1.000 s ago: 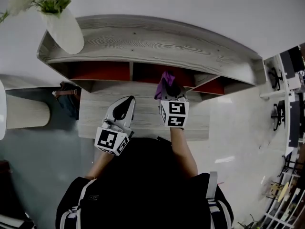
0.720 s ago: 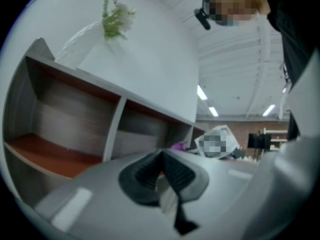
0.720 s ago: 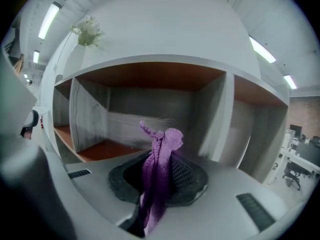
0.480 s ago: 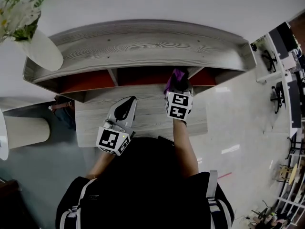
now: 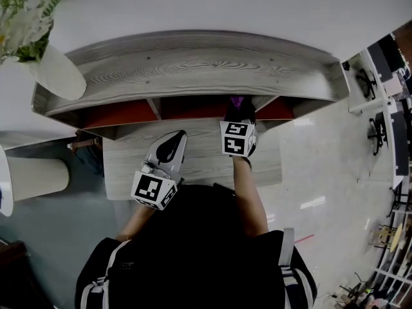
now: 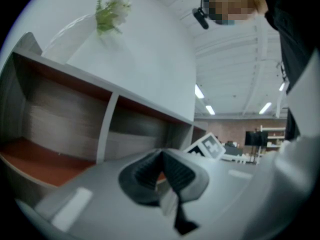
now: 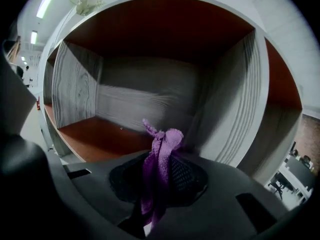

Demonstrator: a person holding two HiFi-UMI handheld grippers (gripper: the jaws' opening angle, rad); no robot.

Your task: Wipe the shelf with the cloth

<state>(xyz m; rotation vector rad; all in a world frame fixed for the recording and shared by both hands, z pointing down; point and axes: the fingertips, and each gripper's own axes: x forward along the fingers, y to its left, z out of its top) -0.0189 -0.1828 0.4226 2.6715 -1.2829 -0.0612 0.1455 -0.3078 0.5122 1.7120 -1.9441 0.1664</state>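
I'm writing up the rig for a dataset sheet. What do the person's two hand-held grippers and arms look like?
The left hand-held gripper has a pale grey, tapering shell and ribbed black pads. The right hand-held gripper looks dark grey with black pads. Each carries a white cube with black square markers. The person wears a black top with white stripes; forearms are bare.

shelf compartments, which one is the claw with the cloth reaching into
The middle compartment, between the two dividers. The right claw, shut on the purple cloth, reaches into its right end; the other two have no claw in them.
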